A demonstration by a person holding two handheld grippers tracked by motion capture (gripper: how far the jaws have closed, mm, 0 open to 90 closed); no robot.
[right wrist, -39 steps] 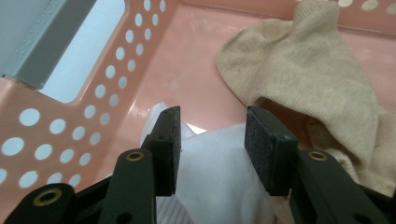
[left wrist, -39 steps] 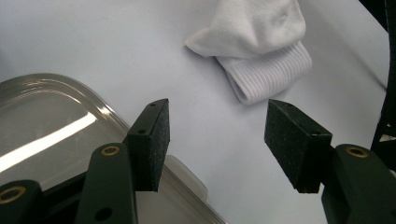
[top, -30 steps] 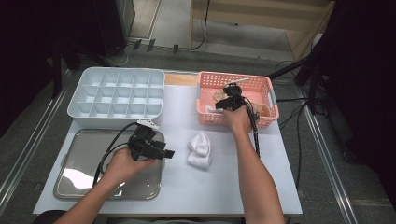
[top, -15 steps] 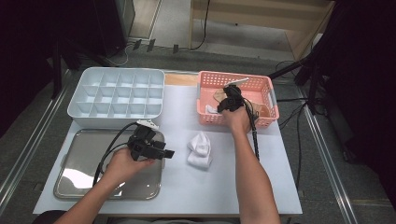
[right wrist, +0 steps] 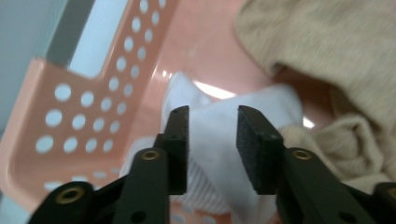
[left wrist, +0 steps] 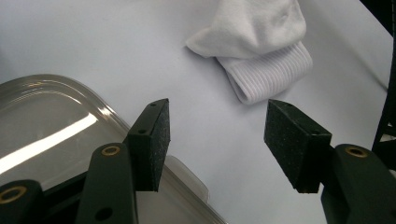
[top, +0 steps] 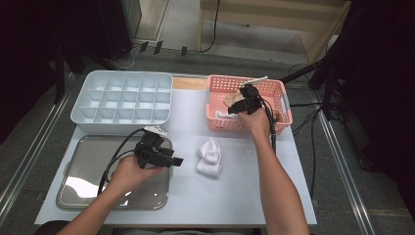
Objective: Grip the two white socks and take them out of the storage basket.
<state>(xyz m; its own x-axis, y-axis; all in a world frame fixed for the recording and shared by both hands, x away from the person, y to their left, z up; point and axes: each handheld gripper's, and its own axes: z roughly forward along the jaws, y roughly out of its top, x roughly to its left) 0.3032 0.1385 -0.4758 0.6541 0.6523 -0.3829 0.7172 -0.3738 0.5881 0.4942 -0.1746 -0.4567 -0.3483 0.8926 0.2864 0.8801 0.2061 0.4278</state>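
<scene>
Two white socks were in play. One lay loose on the white table cover, just right of the steel tray near the front edge. The other white sock sat in the pink basket at the back right corner, against the basket's near left wall, with beige socks bunched beside it.

My right tongs were down inside the basket, tips over that white sock. Their jaws had just been opening again after a full squeeze. The right gripper view showed them at a middling gap, sock cloth showing between the pads and behind them; I could not tell whether the pads pressed on it. I judged I was setting up to pinch it afresh and lift it out to join its mate.

My left tongs waited over the tray's right edge, jaws wide and empty, pointed at the loose sock. I judged they were parked there so as to be ready to take it.

A grey compartment box stood at the back left corner, its cells bare.

No brand, label or writing was legible anywhere.
</scene>
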